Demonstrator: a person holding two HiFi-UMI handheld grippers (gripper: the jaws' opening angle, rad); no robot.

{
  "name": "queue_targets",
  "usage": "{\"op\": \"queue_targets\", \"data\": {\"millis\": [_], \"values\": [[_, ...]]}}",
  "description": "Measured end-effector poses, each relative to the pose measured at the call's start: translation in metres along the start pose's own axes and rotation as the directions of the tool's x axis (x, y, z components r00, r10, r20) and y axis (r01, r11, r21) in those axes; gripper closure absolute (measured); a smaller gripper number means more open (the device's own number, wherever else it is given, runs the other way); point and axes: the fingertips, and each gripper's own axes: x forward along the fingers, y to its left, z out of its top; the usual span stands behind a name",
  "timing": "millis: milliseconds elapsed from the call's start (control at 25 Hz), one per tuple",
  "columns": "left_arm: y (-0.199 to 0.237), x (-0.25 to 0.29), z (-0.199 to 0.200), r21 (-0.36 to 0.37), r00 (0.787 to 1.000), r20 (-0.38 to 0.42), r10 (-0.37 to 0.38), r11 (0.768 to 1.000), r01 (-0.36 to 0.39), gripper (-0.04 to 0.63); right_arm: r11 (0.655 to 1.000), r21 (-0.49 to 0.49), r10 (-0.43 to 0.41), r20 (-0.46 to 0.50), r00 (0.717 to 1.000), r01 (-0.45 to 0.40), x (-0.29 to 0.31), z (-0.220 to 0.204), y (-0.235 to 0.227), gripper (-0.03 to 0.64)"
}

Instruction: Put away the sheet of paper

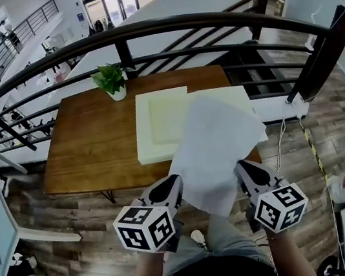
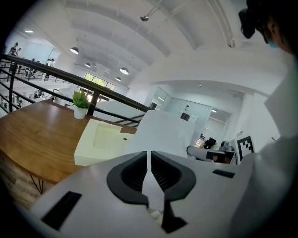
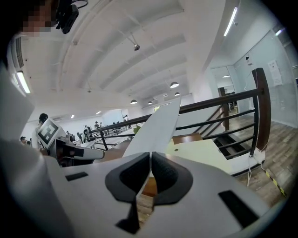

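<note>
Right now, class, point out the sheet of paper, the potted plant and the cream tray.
sheet of paper (image 1: 216, 143): head view, the middle of the sheet.
potted plant (image 1: 109, 79): head view, its green leaves.
cream tray (image 1: 153, 145): head view, the raised rim at its near left.

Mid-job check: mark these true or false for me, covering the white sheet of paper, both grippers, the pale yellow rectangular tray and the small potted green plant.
1. The left gripper and the right gripper are both shut on the white sheet of paper. True.
2. The sheet lies flat on the brown wooden table. False: it is held up in the air over the table's near edge.
3. The small potted green plant stands inside the pale yellow rectangular tray. False: it stands on the table, left of the tray's far corner.
4. The left gripper holds the sheet's left edge and the right gripper holds its right edge. True.
</note>
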Motion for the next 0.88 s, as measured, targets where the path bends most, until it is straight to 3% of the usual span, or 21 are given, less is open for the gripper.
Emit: {"op": "queue_targets", "data": {"millis": [200, 480, 880], "values": [[0.011, 0.004, 0.007, -0.009, 1.000, 0.004, 0.012, 1.000, -0.012, 0.558, 0.999, 0.008, -0.042, 0.030, 0.999, 0.042, 0.005, 0.012, -0.015, 0.583], [0.028, 0.028, 0.025, -0.004, 1.000, 0.006, 0.014, 1.000, -0.014, 0.558, 0.999, -0.006, -0.037, 0.028, 0.999, 0.037, 0.036, 0.028, -0.030, 0.583], [0.061, 0.088, 0.058, -0.013, 0.999, -0.021, 0.026, 1.000, -0.026, 0.558, 0.999, 0.006, -0.053, 0.039, 0.998, 0.053, 0.100, 0.069, -0.083, 0.583]]}}
